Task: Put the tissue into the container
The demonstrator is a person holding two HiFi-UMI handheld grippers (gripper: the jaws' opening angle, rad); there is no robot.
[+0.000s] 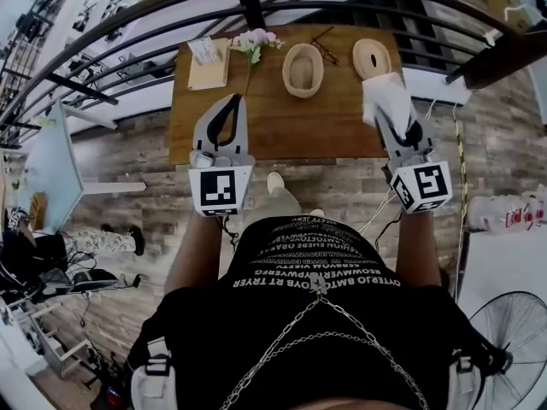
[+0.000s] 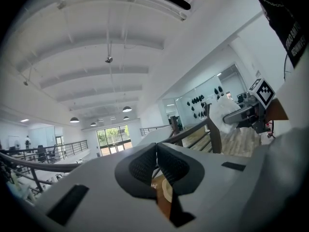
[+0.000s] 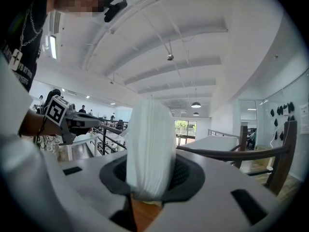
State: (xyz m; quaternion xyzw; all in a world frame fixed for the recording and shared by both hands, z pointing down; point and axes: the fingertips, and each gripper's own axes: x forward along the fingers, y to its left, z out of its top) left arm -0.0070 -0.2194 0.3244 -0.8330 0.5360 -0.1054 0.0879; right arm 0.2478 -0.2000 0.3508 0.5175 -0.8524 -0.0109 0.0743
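The folded white tissue (image 1: pixel 385 97) stands pinched in the right gripper (image 1: pixel 395 126), its fingers (image 3: pixel 186 170) part-open and pressed against the stack's two sides. It is held up over the far right corner of the wooden counter (image 1: pixel 282 131), at about 1 o'clock from the person. The oval wooden container (image 1: pixel 302 70) sits on the counter at 12 o'clock, apart from the tissue, with a second oval wooden piece (image 1: pixel 372 58) near it at 3 o'clock. At 11 o'clock the left gripper (image 1: pixel 232 101) hangs over the counter, its fingers (image 2: pixel 140 166) closed together on nothing. Pale flowers (image 1: pixel 255 41) lie beyond it.
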